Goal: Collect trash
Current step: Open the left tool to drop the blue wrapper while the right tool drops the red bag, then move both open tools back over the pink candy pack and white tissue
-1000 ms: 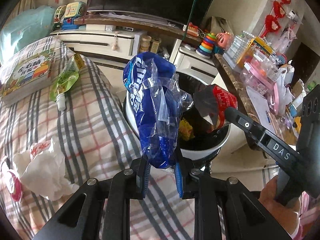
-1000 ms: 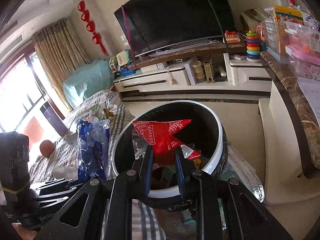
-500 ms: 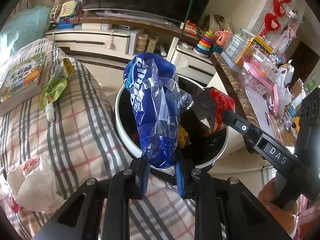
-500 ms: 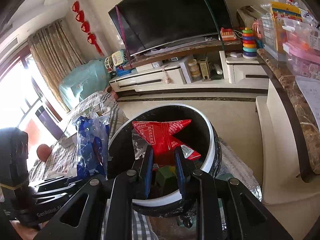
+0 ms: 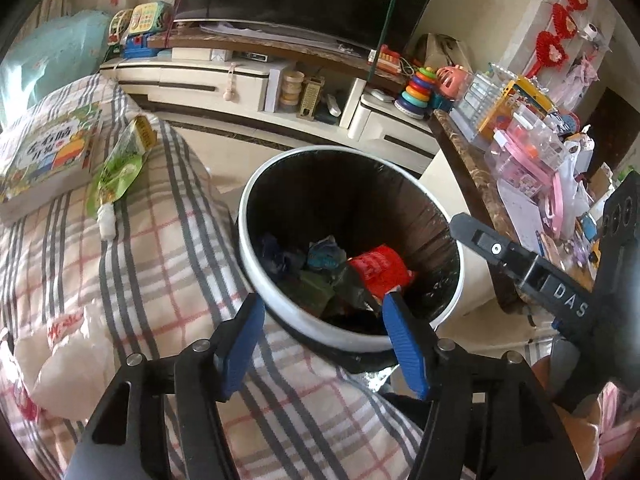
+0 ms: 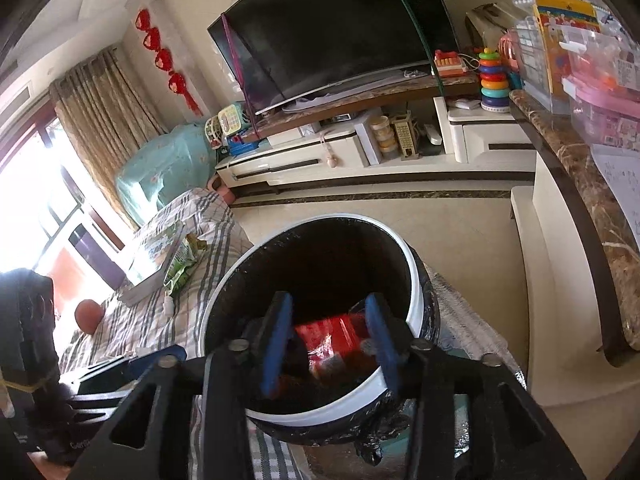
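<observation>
Two grippers over the bin, both empty-jawed. Left to right: white tissue (image 5: 68,364) and green pouch (image 5: 120,168) lie on the plaid blanket (image 5: 168,264), next to a book (image 5: 48,156), well outside either gripper. Left gripper (image 5: 322,344) has just been opening; its jaws stand about half apart with nothing between the blue pads, bin rim right below. White bin (image 5: 256,280) with black liner holds the blue wrapper (image 5: 280,258) and red wrapper (image 5: 378,270), both lying loose on the pile inside. Right gripper (image 6: 330,344) has also just been opening; the red wrapper (image 6: 330,334) shows through the gap, blurred, below the pads and not pinched.
</observation>
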### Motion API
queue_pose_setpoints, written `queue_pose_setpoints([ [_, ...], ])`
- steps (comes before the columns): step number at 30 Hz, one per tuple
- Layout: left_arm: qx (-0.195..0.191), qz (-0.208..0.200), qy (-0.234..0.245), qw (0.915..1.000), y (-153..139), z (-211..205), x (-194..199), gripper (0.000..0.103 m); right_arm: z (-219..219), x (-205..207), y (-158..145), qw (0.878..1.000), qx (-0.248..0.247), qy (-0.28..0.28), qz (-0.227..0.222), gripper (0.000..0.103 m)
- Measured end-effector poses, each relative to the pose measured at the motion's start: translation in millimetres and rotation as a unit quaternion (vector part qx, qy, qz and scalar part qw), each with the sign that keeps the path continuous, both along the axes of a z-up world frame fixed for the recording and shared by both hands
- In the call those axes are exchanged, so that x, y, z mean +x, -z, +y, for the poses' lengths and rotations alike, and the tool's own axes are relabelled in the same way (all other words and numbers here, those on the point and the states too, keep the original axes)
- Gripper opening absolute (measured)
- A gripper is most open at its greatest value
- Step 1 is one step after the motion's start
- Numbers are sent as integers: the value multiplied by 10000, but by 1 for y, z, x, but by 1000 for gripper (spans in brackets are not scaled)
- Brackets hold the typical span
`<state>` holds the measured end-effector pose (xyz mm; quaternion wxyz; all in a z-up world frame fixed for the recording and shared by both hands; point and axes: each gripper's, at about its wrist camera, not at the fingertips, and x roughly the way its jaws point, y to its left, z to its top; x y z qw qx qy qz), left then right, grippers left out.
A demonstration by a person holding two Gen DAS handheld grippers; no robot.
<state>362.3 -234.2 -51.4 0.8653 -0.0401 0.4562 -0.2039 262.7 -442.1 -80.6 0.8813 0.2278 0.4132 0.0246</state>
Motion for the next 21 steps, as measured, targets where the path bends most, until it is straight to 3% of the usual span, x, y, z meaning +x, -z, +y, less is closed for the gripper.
queue_pose_setpoints([
  [3,-41,79,-90,9999,3,7,-7,63,0,-2,-1,10000,25,6,-9,48],
  [10,-117,190,-223,9995,9,25,-31,63,7,-9,-5,9998,122,-47,-121,80],
  [13,-114,174,-260,9994,8,35,-45,63,13,-13,-8,9997,138,-80,-180,88],
  [21,-59,6,-549,9985,1,68,-83,63,33,-29,-11,9993,134,-231,-252,95],
])
